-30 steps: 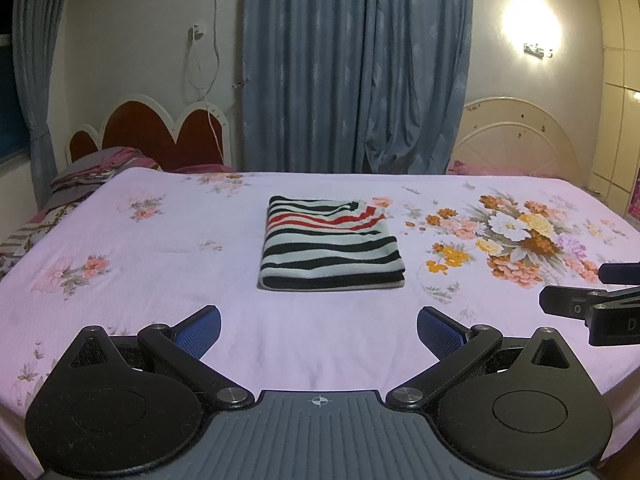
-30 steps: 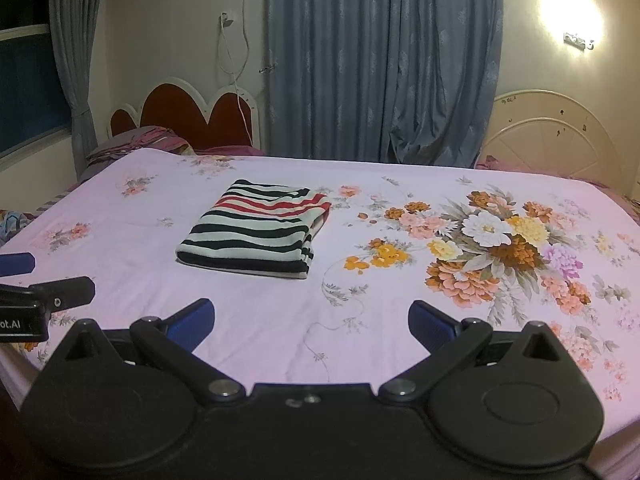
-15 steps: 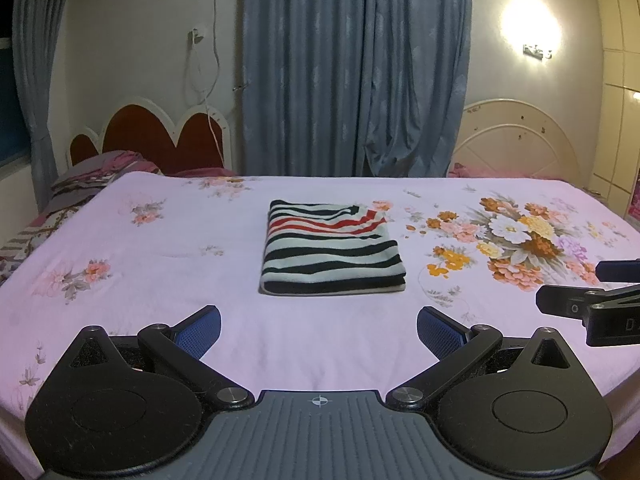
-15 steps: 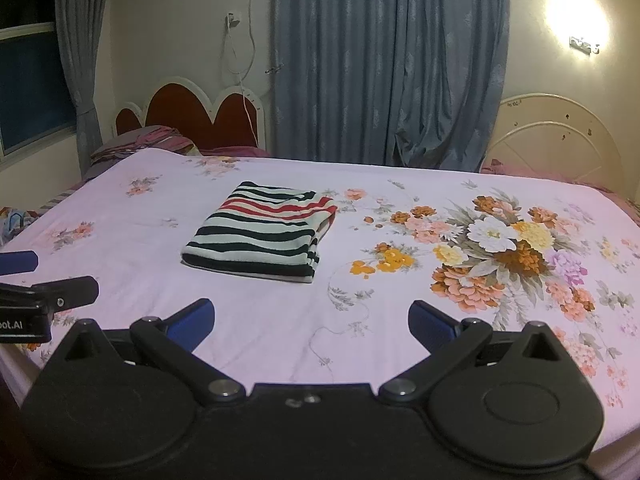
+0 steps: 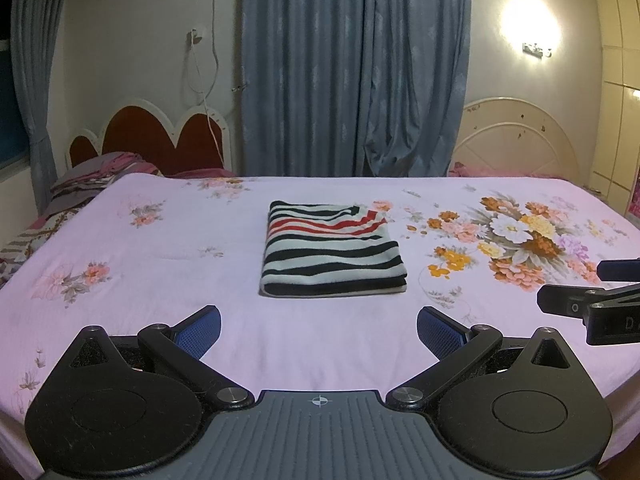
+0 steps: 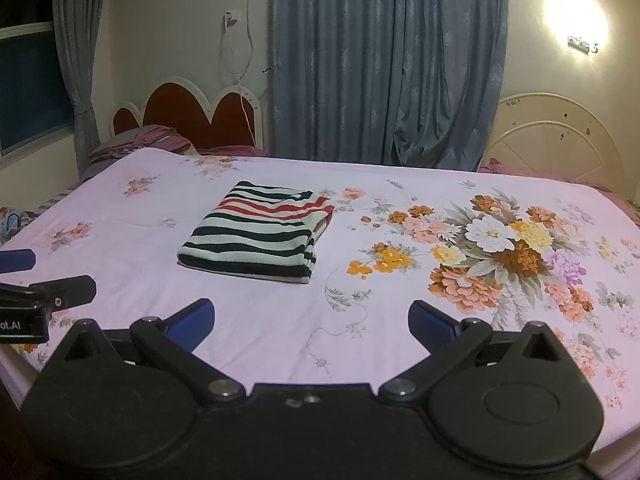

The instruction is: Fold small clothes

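A small striped garment (image 5: 330, 250), black, white and red, lies folded into a neat rectangle in the middle of the bed; it also shows in the right wrist view (image 6: 260, 232). My left gripper (image 5: 319, 332) is open and empty, held near the bed's front edge, well short of the garment. My right gripper (image 6: 311, 327) is open and empty, to the right of the left one and at a similar distance. Each gripper's fingers show at the edge of the other's view.
The bed is covered by a pink floral sheet (image 5: 140, 272) with a large flower print (image 6: 500, 248) on the right. Pillows (image 5: 88, 184) and a red headboard (image 5: 160, 136) lie far left. Blue curtains (image 5: 352, 68) hang behind.
Both grippers have drawn slightly back and up from the bed; the garment sits a bit higher in both views. Both stay open, and the garment has not moved.
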Available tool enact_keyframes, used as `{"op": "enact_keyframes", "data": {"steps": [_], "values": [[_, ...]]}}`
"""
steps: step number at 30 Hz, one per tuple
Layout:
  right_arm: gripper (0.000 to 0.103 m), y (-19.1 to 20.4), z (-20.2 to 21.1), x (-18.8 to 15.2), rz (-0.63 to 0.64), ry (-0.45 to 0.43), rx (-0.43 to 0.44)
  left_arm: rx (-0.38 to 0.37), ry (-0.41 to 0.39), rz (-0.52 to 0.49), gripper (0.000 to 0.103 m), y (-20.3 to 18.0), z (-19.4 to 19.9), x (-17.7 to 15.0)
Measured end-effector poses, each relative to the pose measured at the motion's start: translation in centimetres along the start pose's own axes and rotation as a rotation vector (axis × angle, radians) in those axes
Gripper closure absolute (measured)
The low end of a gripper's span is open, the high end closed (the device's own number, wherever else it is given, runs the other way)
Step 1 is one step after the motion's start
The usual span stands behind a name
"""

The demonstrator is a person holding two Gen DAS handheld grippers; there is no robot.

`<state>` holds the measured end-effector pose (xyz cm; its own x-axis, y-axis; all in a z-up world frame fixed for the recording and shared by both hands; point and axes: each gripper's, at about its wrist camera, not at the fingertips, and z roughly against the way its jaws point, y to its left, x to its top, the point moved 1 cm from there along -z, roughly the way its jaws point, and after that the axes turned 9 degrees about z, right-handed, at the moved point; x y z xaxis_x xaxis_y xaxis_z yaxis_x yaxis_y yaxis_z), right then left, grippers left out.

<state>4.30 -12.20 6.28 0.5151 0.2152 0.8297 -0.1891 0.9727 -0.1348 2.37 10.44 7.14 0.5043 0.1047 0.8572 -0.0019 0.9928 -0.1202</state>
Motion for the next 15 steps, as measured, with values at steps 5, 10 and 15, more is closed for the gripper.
{"op": "enact_keyframes", "data": {"steps": [5,10,15], "values": [[0.001,-0.01,0.01,0.02,0.000,0.001,0.000,-0.003,0.002,-0.006,0.000,0.21,-0.14,0.14],[0.001,0.05,0.00,0.05,0.000,-0.001,-0.002,-0.003,0.005,-0.007,0.000,0.40,-0.28,0.21],[0.001,-0.05,0.01,0.00,0.001,-0.001,0.000,-0.019,0.004,-0.001,0.000,0.90,-0.38,0.11]]}}
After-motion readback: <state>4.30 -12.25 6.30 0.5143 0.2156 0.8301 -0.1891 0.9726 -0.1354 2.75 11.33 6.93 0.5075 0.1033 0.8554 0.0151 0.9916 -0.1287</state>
